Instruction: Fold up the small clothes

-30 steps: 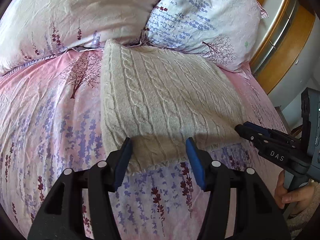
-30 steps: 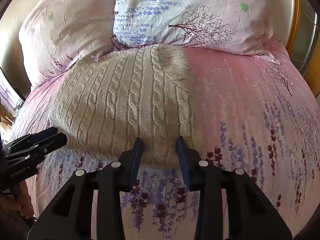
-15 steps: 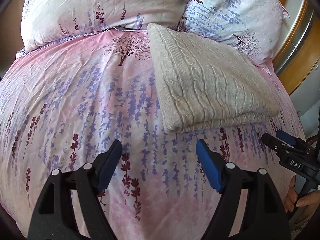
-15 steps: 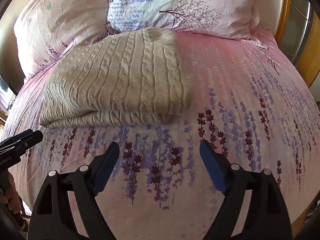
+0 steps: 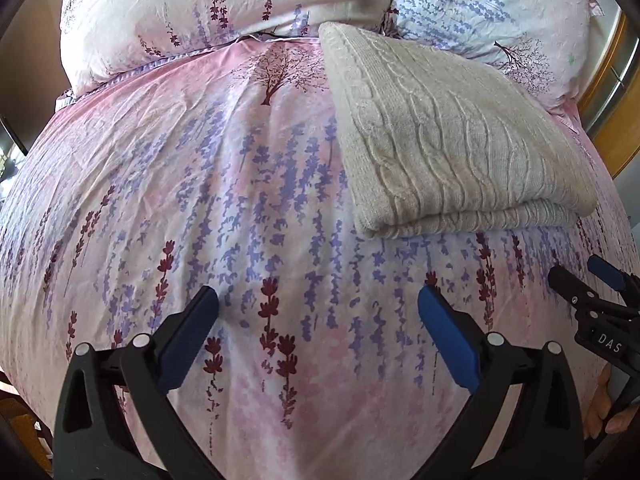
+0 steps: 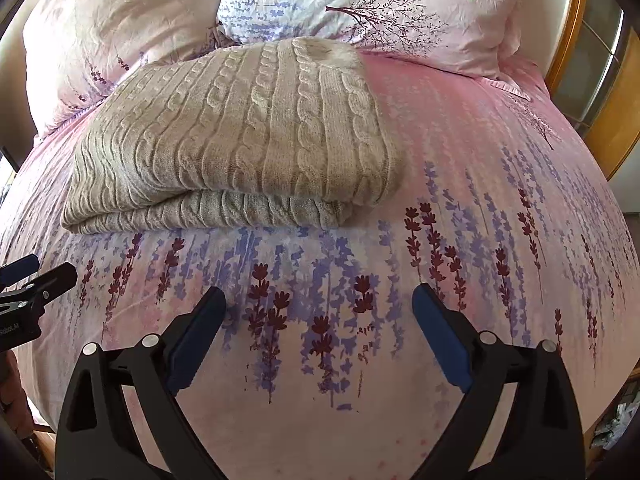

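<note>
A beige cable-knit sweater lies folded in a thick rectangle on the pink floral bed cover, its far edge against the pillows; it also shows in the right wrist view. My left gripper is open and empty, hovering over the bed cover in front of and left of the sweater. My right gripper is open and empty, in front of the sweater's near edge. The right gripper's tip shows at the right of the left wrist view, and the left gripper's tip at the left of the right wrist view.
Two floral pillows lean at the head of the bed behind the sweater. A wooden headboard or frame curves along the right. The pink bed cover spreads left of the sweater and drops off at the near edge.
Both grippers let go of the sweater's near edge, opened wide and pulled back toward the bed's near edge. The folded sweater stays where it lay.
</note>
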A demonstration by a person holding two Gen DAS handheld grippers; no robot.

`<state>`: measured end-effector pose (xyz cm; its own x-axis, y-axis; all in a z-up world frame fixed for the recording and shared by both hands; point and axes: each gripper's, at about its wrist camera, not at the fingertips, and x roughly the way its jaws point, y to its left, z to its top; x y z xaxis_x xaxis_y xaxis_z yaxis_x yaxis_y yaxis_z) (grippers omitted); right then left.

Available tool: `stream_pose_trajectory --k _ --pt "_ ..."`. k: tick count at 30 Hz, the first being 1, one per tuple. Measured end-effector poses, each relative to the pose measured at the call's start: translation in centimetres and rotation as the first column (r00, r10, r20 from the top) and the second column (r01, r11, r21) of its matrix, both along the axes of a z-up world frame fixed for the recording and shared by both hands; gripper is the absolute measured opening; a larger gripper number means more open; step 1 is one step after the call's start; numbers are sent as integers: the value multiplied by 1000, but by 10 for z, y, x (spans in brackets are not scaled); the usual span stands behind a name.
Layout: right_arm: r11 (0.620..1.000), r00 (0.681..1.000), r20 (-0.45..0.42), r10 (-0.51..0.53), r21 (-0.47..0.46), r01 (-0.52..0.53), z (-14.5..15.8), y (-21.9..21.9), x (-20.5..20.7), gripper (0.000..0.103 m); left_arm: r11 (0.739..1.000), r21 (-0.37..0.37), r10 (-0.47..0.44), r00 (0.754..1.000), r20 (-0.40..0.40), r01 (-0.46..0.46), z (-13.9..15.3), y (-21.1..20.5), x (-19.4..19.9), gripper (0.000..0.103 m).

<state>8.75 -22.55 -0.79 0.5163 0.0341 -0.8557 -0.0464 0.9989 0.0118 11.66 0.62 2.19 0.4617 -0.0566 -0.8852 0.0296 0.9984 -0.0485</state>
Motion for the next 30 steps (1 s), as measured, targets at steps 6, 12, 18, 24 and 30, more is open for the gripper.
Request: stream_pose_trajectory --k 6,12,18,24,30 --pt "1000 1000 -11 -20 -3 20 -2 -2 2 102 999 51 -4 1000 -18 5 -3 -5 3 101" --pt "1000 1000 -9 -24 -1 24 -2 -2 2 102 999 49 5 1000 -31 -3 -3 -6 5 101" --pt "1000 1000 -6 -26 1 26 -3 -2 2 102 999 46 13 999 -34 -11 -5 -6 5 101" --pt "1000 1000 -6 -31 2 31 -3 -2 2 102 999 46 13 999 -46 -11 -6 -6 6 101" --pt "999 999 -7 -42 2 42 -4 -2 2 102 999 48 11 998 -55 -8 -6 -6 8 101"
